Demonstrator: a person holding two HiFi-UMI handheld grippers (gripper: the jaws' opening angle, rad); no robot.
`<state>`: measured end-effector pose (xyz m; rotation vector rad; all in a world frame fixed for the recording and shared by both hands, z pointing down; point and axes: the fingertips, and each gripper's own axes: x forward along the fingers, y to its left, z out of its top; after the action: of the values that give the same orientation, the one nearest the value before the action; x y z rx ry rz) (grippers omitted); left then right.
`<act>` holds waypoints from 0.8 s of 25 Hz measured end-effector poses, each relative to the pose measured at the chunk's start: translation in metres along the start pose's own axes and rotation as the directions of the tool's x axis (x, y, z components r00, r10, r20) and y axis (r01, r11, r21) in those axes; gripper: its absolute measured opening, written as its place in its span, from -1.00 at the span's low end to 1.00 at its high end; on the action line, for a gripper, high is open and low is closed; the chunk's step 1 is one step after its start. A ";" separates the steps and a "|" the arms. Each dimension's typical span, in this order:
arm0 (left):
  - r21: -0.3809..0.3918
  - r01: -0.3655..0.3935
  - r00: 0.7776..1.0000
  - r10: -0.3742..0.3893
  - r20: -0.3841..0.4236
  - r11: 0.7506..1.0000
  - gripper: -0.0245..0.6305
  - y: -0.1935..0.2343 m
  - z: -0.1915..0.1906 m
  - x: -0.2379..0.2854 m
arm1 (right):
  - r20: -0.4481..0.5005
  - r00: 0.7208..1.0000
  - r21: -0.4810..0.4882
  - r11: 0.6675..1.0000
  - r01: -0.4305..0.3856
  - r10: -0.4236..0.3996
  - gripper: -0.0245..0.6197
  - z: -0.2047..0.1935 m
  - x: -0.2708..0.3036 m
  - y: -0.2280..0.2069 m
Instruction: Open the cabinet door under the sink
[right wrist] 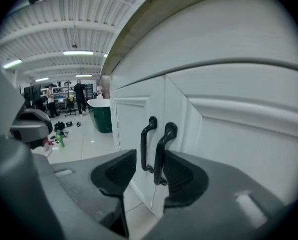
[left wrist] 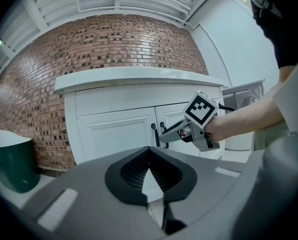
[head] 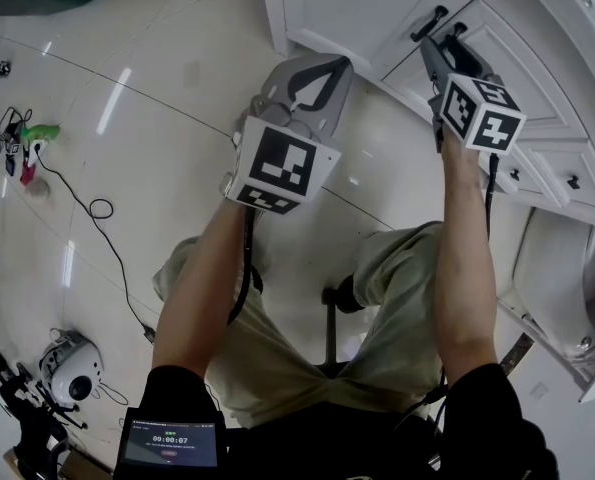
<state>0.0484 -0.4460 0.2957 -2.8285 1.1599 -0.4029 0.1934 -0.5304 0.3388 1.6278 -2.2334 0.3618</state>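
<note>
Faced the white cabinet [head: 357, 8] under a white desk top [left wrist: 138, 79], legs over the pale tiled floor [head: 127, 118]. Held the right gripper [right wrist: 151, 176] up at the meeting edge of the two doors, jaws released and spread wide. Had both black handles in the gap. The right door's handle [right wrist: 162, 151] stood just beside the right-hand pad, and the left door's handle [right wrist: 146, 144] stood nearer the middle. Could not tell whether that pad touched the handle, and saw no clamp on either one. Found the right cabinet door [right wrist: 239, 134] and the left cabinet door [right wrist: 128, 129] side by side, both looking shut in the left gripper view. Held the left gripper [left wrist: 149, 169] well back from the cabinet and aimed at it, jaws clenched tip to tip with nothing between them. Saw from there the right gripper's marker cube [left wrist: 201, 109] level with the handles. Noted a dark green tub [left wrist: 8, 164] on the floor left of the cabinet, beside a brick wall [left wrist: 113, 44]. Noted also cables [head: 97, 208] trailing over the tiles at the left of the head view.
</note>
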 end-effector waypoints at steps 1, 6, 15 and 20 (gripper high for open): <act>0.002 0.001 1.000 -0.001 0.000 1.000 -0.87 -0.001 0.000 0.000 | 0.000 1.000 -0.011 1.000 0.012 -0.012 -0.45 0.001 0.001 0.000; 0.007 0.003 1.000 -0.003 -0.005 1.000 -0.87 -0.001 -0.001 -0.001 | 0.007 0.998 -0.003 0.998 0.059 -0.059 -0.58 0.001 0.001 -0.007; 0.013 0.019 1.000 -0.019 -0.002 1.000 -0.87 -0.006 0.001 -0.001 | 0.020 0.997 0.018 0.997 0.075 -0.075 -0.82 0.002 -0.001 -0.014; 0.019 0.031 0.999 -0.031 -0.012 0.999 -0.87 -0.011 -0.003 -0.004 | 0.016 0.998 0.009 0.999 0.052 -0.053 -0.82 -0.001 -0.003 -0.011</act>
<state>0.0521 -0.4355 0.2995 -2.8353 1.1093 -0.4304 0.2050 -0.5310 0.3388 1.6959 -2.1989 0.3457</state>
